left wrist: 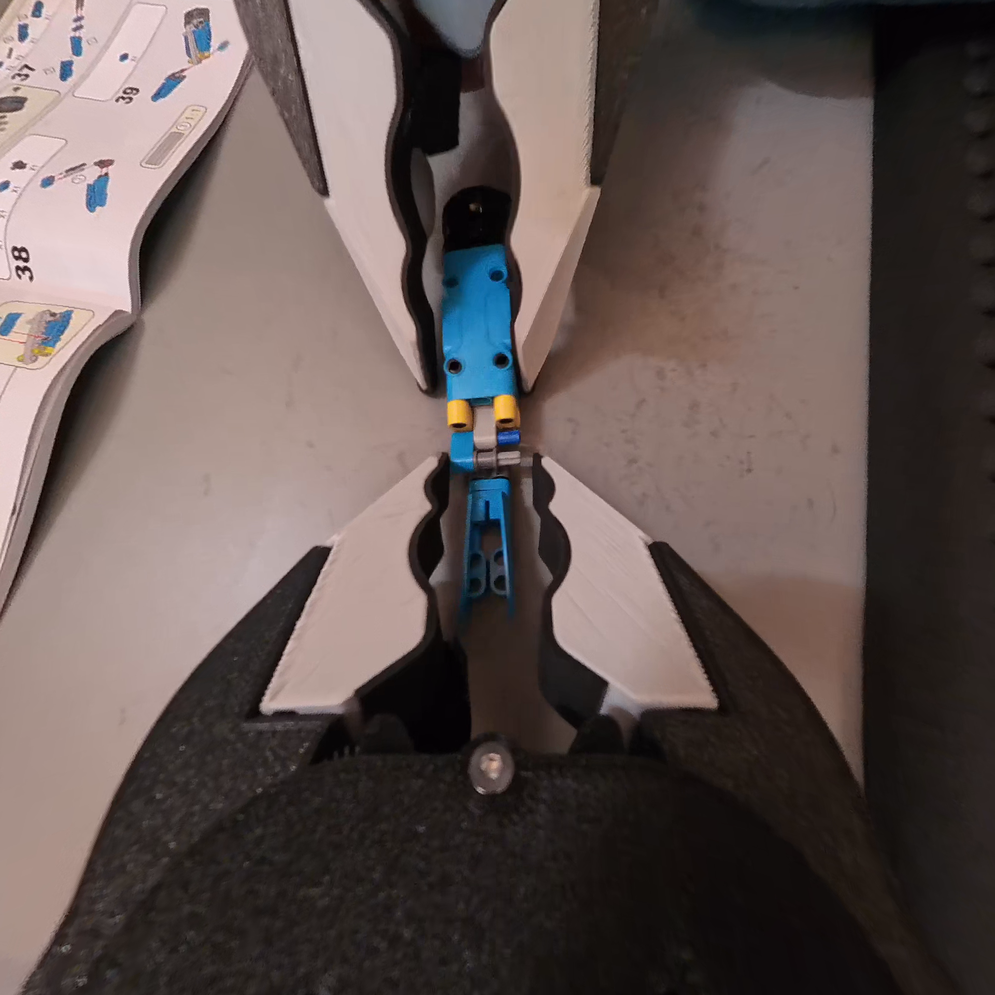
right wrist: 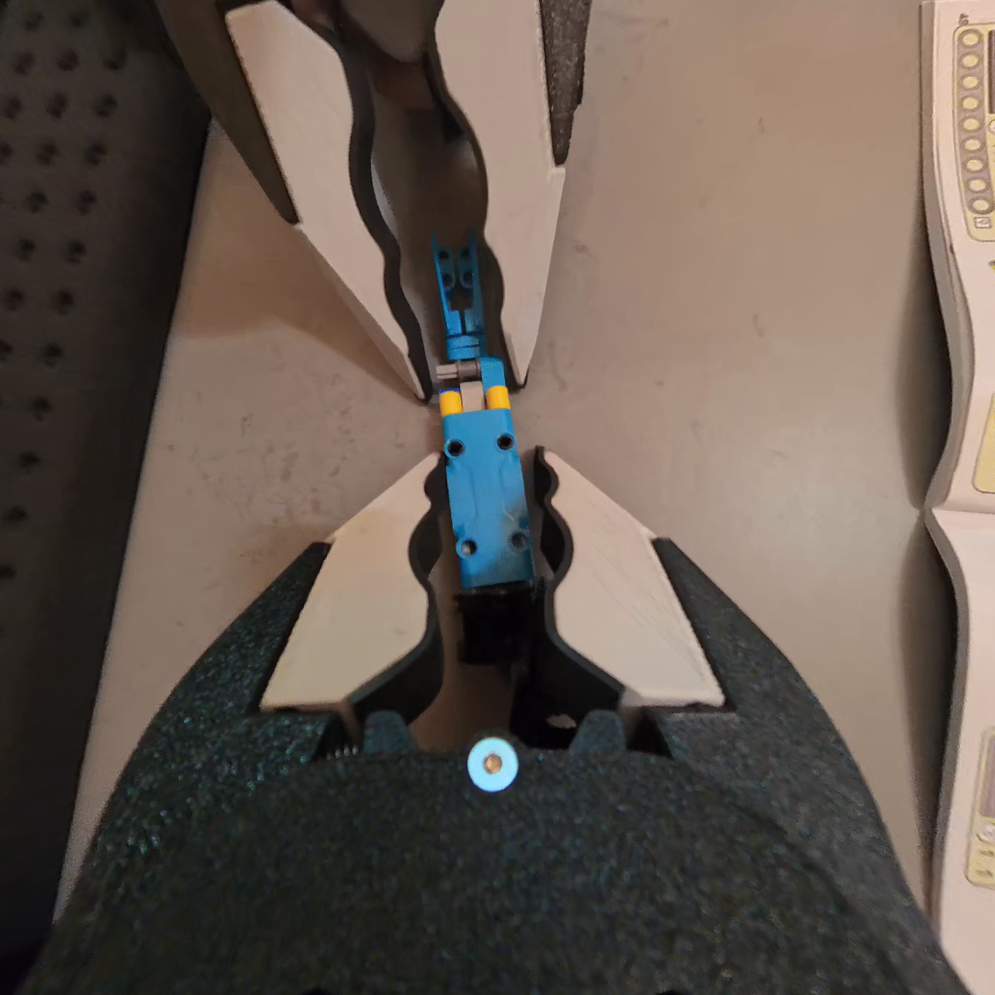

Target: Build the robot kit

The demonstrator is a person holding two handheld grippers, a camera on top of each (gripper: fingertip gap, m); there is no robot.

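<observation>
A small toy-brick assembly hangs between my two grippers, which face each other tip to tip above a grey table. It has a blue block with a black end, two yellow bushes, a grey axle joint and a slim blue panel piece. My left gripper is shut on the joint end, with the slim piece lying between its fingers. My right gripper is shut on the blue block. Each view shows the other gripper entering from the top: the right one and the left one.
An open instruction booklet lies on the table at the upper left of the left wrist view and along the right edge of the right wrist view. A dark perforated surface borders the table on the far side from the booklet. Both grippers' tips are close together, under 4 cm apart.
</observation>
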